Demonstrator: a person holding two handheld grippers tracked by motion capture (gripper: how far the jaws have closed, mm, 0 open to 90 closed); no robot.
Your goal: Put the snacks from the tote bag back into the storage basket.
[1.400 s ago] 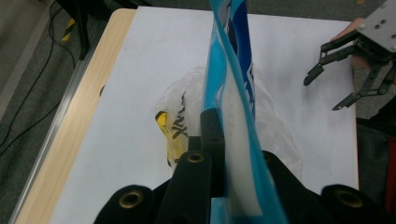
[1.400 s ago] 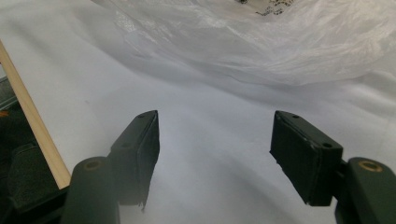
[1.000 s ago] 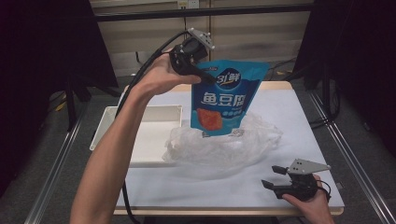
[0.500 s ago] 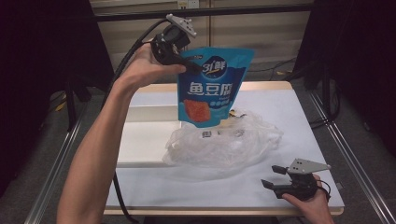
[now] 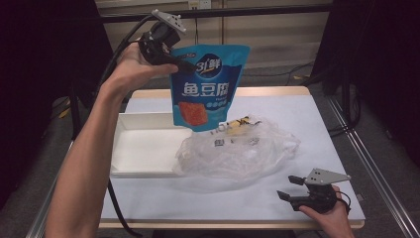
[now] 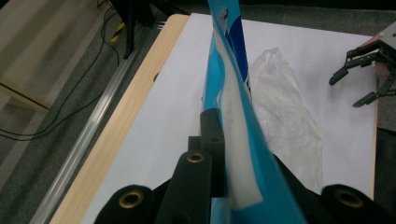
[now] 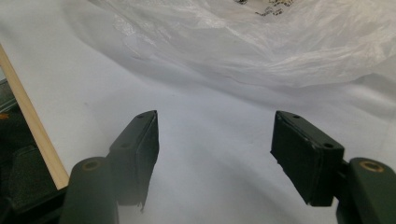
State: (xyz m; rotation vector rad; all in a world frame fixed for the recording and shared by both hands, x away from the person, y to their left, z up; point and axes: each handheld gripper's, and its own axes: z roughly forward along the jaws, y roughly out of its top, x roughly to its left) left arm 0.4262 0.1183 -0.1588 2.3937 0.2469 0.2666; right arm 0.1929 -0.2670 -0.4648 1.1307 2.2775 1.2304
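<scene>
High view: your left gripper [image 5: 184,63] is up in the air above the table's [image 5: 317,124] far left part, jaws clamped on the top left corner of the blue pouch [image 5: 207,87]. Pouch hangs straight down from the jaws, face toward the camera, its bottom edge just above the clear bag [image 5: 237,151] and the right end of the white tray [image 5: 143,148].

Left gripper view: pouch [image 6: 233,107] seen edge-on, running up from between your jaws; its white seal strip sits right at the pads. Jaws narrow, pressed flat on the film. Clear bag [image 6: 285,116] lies on the table beyond and right of the jaws; your other gripper [image 6: 362,74] farther off, top right.

Right gripper view: your right jaws stand wide, nothing between them, bare table under them. Clear bag [image 7: 261,42] lies ahead of the jaw tips, apart from them.

High view again: right gripper [image 5: 289,187] rests low at the table's near right corner, well apart from the pouch.
</scene>
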